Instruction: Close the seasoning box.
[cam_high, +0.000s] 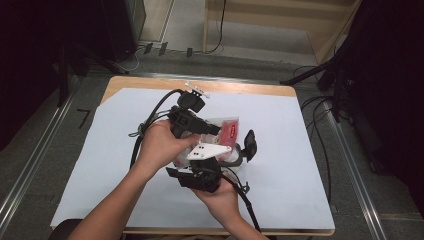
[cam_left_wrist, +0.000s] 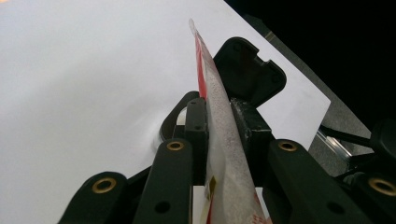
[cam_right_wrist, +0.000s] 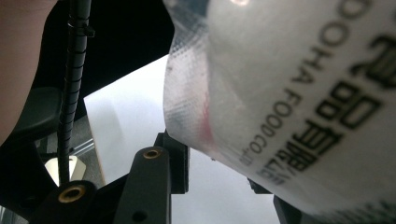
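Two grippers meet over the middle of the surface (cam_high: 280, 165), which is covered by a white sheet, and both of your hands are working on one item: a clear plastic food pouch (cam_high: 227, 131) with a red label and dark printed lettering.

Your left gripper (cam_left_wrist: 219, 123) is clenched on the pouch. In the left gripper view the thin sealed edge of the pouch stands upright between the two black jaws, and the pads press on it from both sides. In the high view, your left hand (cam_high: 160, 145) wraps the body of that gripper, with its cable trailing off toward the left.

Your right gripper (cam_high: 235, 155) sits just below and beside the left one, carried by your right hand (cam_high: 220, 197) with the grey three-cornered plate on top. In the right gripper view, the pouch hangs close in front of the lens, lying across and over the jaws. One jaw shows plainly at lower left; the other is mostly hidden behind the plastic, so you cannot tell from these views whether the pads bear on the pouch.

The pouch is held off the surface, between the two grippers, near the centre of the sheet.
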